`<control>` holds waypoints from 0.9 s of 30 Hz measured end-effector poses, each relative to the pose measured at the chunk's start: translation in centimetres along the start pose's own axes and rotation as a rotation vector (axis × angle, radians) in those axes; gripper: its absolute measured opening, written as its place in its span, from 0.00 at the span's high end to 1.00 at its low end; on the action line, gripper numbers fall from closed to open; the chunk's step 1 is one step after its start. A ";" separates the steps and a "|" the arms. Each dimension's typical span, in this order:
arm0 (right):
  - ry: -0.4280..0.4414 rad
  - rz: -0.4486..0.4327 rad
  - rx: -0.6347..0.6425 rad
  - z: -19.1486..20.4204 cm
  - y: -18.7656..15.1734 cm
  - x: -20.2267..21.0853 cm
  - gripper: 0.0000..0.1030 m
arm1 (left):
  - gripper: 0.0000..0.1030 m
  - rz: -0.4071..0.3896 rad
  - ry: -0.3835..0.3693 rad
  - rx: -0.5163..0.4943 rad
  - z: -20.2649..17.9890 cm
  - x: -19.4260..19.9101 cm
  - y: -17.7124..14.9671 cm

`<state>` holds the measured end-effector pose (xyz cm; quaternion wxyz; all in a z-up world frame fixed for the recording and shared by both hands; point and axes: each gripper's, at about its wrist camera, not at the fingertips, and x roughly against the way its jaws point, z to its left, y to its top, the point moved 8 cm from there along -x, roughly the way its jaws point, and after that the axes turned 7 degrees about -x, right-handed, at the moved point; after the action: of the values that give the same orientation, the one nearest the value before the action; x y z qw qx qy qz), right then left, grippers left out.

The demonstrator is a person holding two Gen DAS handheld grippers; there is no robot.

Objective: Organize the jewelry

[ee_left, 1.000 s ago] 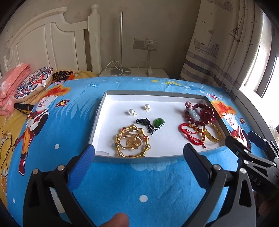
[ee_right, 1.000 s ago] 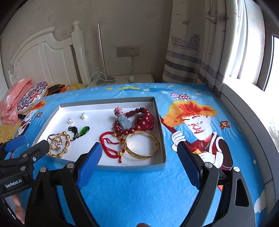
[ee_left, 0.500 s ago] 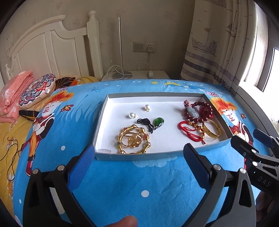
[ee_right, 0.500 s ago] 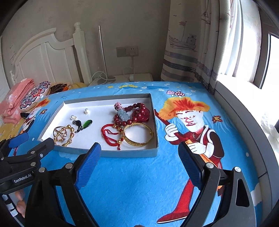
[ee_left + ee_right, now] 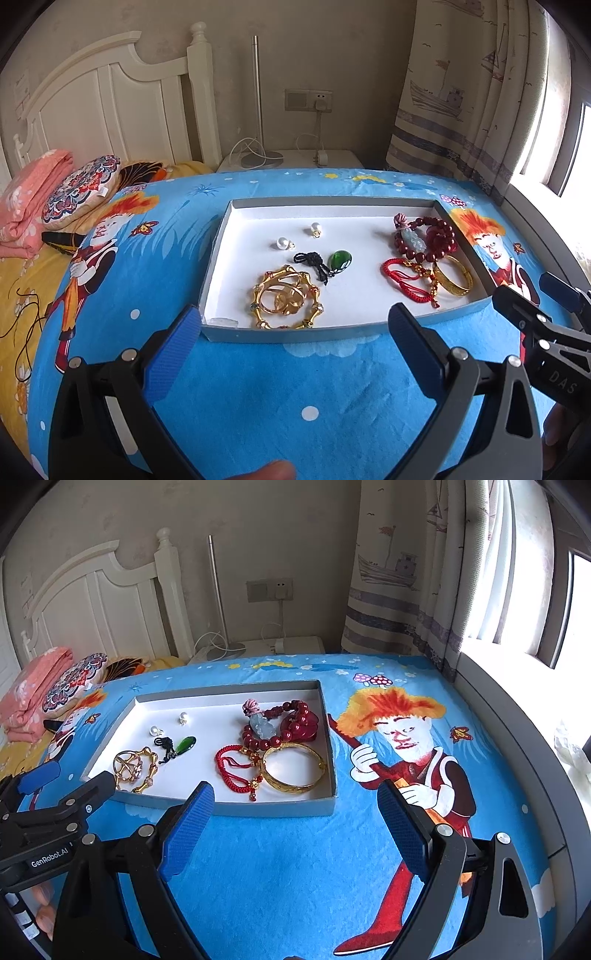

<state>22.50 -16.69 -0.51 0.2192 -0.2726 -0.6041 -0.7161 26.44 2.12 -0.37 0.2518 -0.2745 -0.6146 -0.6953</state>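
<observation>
The left tool (image 5: 40, 786) carries "GenRobot.AI" in white on its black body, and the right tool (image 5: 532, 299) shows the letters "DAS" on its side.

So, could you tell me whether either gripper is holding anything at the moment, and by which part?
Nothing is held. The left gripper and the right gripper are both open and empty, short of the tray.

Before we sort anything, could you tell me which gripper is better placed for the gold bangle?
Probably right: the right gripper is open near the gold bangle, at the tray's right end.
</observation>
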 end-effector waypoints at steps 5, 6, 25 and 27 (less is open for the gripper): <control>0.000 0.001 0.002 0.1 0.0 -0.1 0.19 | 0.05 -0.002 0.005 -0.003 0.1 0.0 0.0; -0.002 -0.001 0.002 0.1 0.0 -0.1 0.19 | 0.05 -0.002 0.005 -0.003 0.1 0.0 0.0; -0.008 -0.002 0.009 0.1 0.0 -0.2 0.19 | 0.05 -0.004 0.017 -0.001 0.2 0.1 0.0; -0.010 -0.003 0.008 0.1 0.0 -0.1 0.19 | 0.05 -0.004 0.017 0.000 0.2 0.1 0.0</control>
<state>22.63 -16.56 -0.57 0.2160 -0.2744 -0.6084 -0.7127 26.36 2.35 -0.30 0.2555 -0.2672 -0.6131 -0.6981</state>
